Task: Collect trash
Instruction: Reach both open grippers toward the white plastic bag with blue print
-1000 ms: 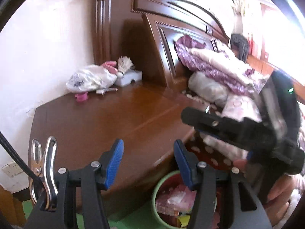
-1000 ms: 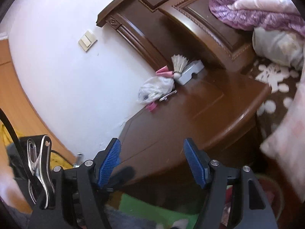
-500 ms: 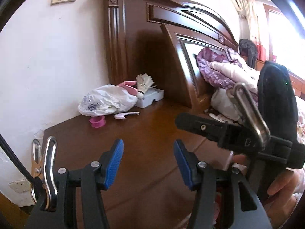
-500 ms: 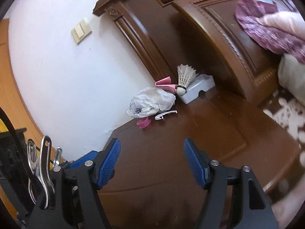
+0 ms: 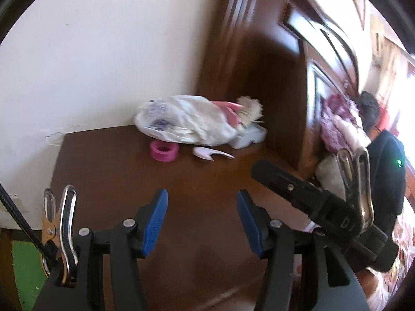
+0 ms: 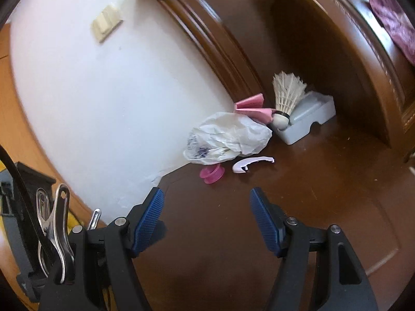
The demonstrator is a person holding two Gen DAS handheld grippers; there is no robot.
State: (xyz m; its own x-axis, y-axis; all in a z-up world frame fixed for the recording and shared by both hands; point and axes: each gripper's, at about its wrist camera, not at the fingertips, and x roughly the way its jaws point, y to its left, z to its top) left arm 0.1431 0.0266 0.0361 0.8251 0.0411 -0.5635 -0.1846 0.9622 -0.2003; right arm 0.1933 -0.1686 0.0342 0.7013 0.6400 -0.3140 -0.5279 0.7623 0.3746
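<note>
Trash cluster sits at the back of the dark wooden nightstand [image 6: 298,207], against the white wall [image 6: 103,90] and beside the carved headboard [image 6: 324,39].

Main item: crumpled white plastic bag [image 6: 228,137], thin, creased, faint blue print at one end. In the left wrist view the bag [image 5: 186,121] appears longer and lies flat along the wall.

Just in front of the bag: pink plastic ring [image 6: 212,174], spool-shaped, glossy; also a white curved plastic piece [image 6: 249,164], hook-like, flat on the wood. Ring and hook are near each other, not touching.

Behind the bag: folded pink paper [image 6: 251,107], touching a feather shuttlecock [image 6: 285,98] that leans, cork end down, on a pale grey rectangular tray [image 6: 308,119].

Left gripper [image 5: 202,220]: blue ribbed pads set wide apart, nothing between them, above the bare wood well short of the trash. Right gripper [image 6: 206,217]: likewise spread wide and empty, above the nightstand, pointed at the ring and hook.

View differences: the right wrist view alone shows a beige wall switch [image 6: 106,26] and the shuttlecock's cork clearly. The left wrist view alone shows the other gripper's black body from the side, with a steel clip [image 5: 355,178] and a green light, plus purple bedding [image 5: 337,119]. It is blurred toward the headboard.
</note>
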